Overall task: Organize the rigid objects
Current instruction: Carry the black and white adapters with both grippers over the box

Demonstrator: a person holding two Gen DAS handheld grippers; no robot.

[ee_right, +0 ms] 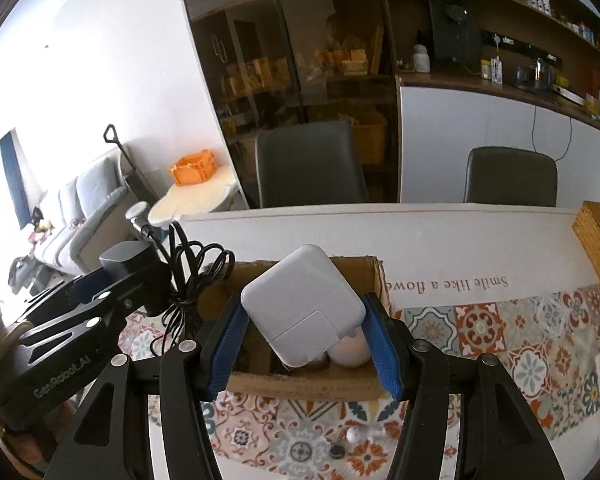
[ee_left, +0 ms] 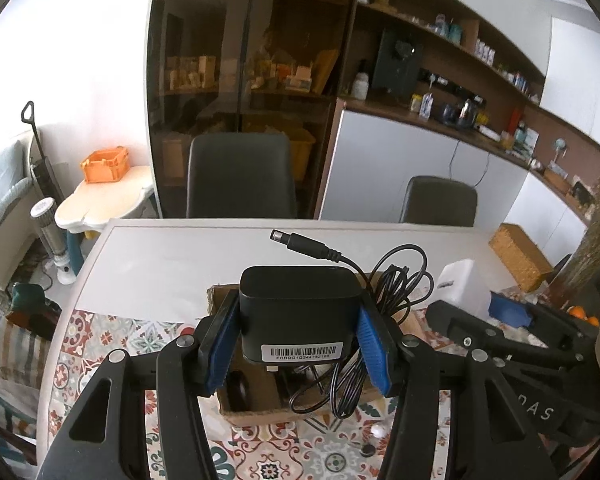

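Observation:
My left gripper (ee_left: 298,340) is shut on a black power adapter (ee_left: 298,314) with a barcode label, held above an open cardboard box (ee_left: 260,414). Its black cable (ee_left: 384,312) dangles in loops into the box, with the barrel plug (ee_left: 296,242) sticking up. My right gripper (ee_right: 304,344) is shut on a white square power adapter (ee_right: 304,306), tilted, above the same cardboard box (ee_right: 300,386). A white rounded object (ee_right: 350,350) lies inside the box. The left gripper with the black adapter (ee_right: 126,260) shows at the left of the right wrist view.
The box stands on a patterned tablecloth (ee_right: 500,328) on a white table (ee_left: 172,264). A woven box (ee_right: 598,244) sits at the right. Small white and dark bits (ee_right: 354,436) lie in front of the box. Two grey chairs (ee_left: 240,176) stand behind the table.

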